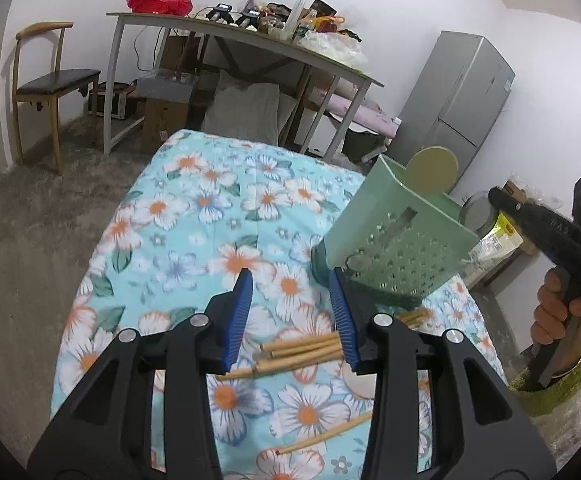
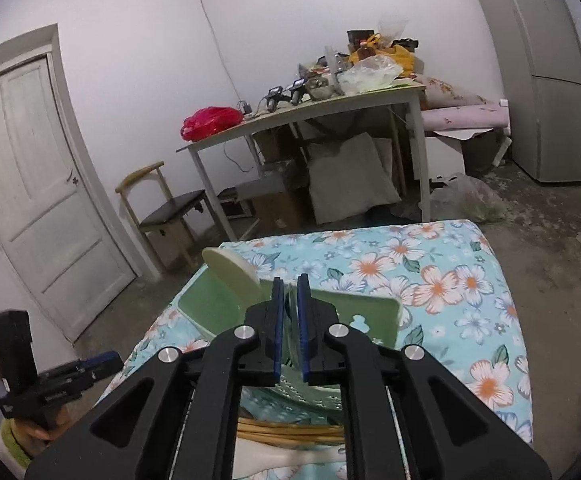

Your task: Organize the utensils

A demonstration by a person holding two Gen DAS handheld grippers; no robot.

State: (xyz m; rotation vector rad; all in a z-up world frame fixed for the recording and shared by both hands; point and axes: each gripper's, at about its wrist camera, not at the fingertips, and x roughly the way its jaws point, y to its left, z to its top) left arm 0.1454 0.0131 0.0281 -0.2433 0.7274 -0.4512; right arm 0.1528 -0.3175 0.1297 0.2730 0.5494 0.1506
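The green utensil holder [image 1: 398,236] hangs tilted above the floral-clothed table [image 1: 194,216], near its right edge. The right claw [image 2: 289,320] stands slightly parted around the holder's thin wall; I cannot tell whether the pads press it. The left claw [image 1: 294,316] is released, jaws apart over bare cloth, with wooden chopsticks [image 1: 302,354] lying just below it. The left and far stretches of cloth lie free up to the edges.

chopsticks [image 1: 302,354] lie on the cloth [image 1: 194,216] before the holder [image 1: 394,240].
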